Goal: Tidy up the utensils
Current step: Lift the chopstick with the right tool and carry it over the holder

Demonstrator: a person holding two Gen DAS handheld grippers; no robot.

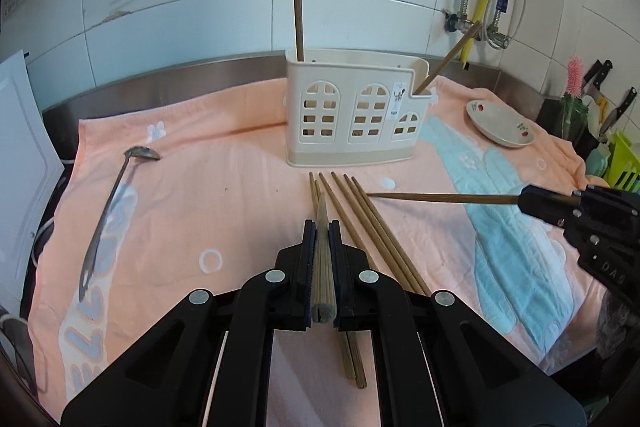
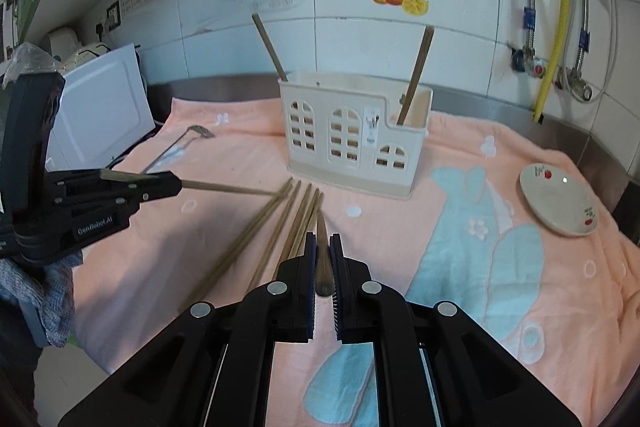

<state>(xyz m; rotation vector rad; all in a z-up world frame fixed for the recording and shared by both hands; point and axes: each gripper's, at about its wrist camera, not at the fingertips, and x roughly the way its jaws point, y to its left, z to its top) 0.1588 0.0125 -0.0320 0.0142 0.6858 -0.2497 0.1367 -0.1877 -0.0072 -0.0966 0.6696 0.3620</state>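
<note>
the cream utensil holder (image 1: 352,115) stands upright at the back of the peach towel (image 1: 200,211), and two chopsticks already lean in it: one at its left end (image 1: 298,19), one in the lower right compartment (image 1: 448,61). in front of it, near but not touching, a loose bunch of chopsticks (image 1: 372,227) lies on the towel, so most of the sorting is left.

the left gripper (image 1: 321,227) is clenched on one chopstick (image 1: 321,267), which runs lengthwise between its pads, tip toward the holder. the right gripper (image 2: 322,239) is clamped likewise on a darker chopstick (image 2: 323,267); from the left view that stick pokes out sideways over the bunch. both sticks look lifted clear of the towel, so the step in hand seems to be carrying them to the holder.

off to the left a metal ladle (image 1: 112,211) lies on the towel, not yet put away. a small dish (image 1: 500,123) sits to the right of the holder, well apart from the chopsticks.
</note>
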